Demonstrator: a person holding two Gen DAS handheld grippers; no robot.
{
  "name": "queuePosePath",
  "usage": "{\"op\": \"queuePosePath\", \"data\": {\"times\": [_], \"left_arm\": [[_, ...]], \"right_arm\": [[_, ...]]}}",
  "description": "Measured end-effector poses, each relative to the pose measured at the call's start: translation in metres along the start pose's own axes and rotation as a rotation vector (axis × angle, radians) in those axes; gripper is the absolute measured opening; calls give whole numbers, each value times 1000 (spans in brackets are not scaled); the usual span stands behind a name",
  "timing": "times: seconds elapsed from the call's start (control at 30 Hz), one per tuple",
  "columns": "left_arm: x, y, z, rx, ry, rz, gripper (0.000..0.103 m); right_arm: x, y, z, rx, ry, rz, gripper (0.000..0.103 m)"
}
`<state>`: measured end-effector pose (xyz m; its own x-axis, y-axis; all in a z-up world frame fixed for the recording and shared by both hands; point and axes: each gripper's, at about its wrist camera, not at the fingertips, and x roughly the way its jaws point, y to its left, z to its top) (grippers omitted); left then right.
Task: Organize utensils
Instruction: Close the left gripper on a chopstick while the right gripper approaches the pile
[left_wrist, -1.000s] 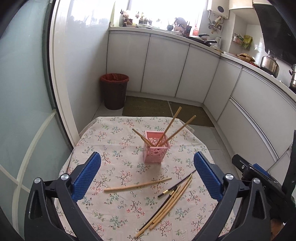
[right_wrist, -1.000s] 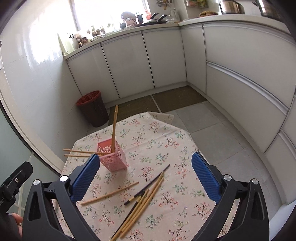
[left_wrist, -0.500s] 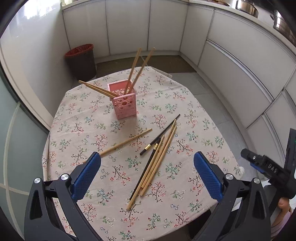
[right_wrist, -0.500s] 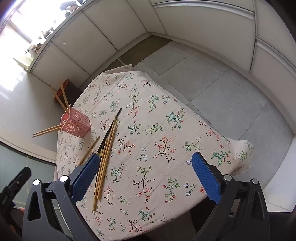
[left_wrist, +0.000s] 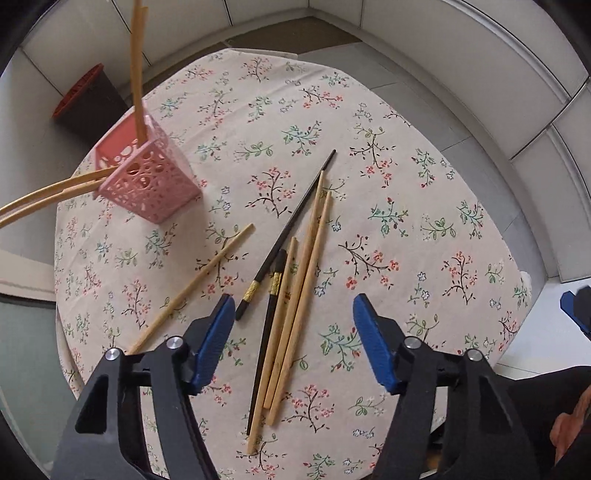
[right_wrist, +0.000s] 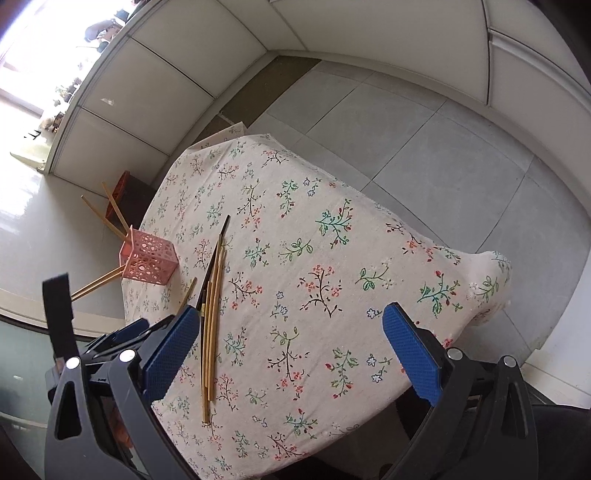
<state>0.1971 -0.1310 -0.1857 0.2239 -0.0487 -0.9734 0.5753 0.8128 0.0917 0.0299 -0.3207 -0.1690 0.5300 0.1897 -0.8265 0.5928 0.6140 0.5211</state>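
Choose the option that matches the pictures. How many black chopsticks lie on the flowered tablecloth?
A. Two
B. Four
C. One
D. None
A. Two black chopsticks with gold bands lie on the tablecloth among the loose bamboo chopsticks; the pink basket holds only bamboo-coloured ones.
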Motion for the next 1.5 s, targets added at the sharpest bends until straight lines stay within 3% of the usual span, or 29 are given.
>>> {"op": "queuePosePath", "data": {"times": [0.03, 0.1, 0.17, 0.2, 0.4, 0.73, 0.97, 1.07, 1.17, 1.4, 1.5], "left_arm": [[8, -3, 5, 10, 25, 20, 59], [23, -5, 10, 24, 77, 48, 37], [36, 2, 11, -7, 131, 16, 21], [40, 7, 11, -27, 148, -1, 18], [56, 33, 15, -109, 173, -44, 15], [73, 38, 23, -98, 178, -22, 7], [81, 45, 28, -109, 179, -46, 10], [73, 46, 11, -148, 150, -66, 9], [60, 53, -10, -153, 67, -14, 6], [-5, 79, -54, -244, -94, -90, 6], [-39, 81, -69, -249, -150, -114, 6]], "right_arm": [[1, 1, 1, -5, 5, -2, 97], [2, 0, 3, -3, 16, -2, 97], [4, -3, 5, 7, 33, 6, 97], [6, -4, 6, 14, 42, 12, 97], [13, 1, 3, 8, 85, 32, 97], [15, 1, 3, 6, 86, 16, 97], [16, 3, 4, -12, 81, -11, 97], [22, 5, 5, -16, 67, -53, 97], [36, 14, 11, -24, 76, -97, 97], [94, 66, 24, -93, 138, -152, 96], [122, 89, 32, -83, 165, -131, 88]]}}
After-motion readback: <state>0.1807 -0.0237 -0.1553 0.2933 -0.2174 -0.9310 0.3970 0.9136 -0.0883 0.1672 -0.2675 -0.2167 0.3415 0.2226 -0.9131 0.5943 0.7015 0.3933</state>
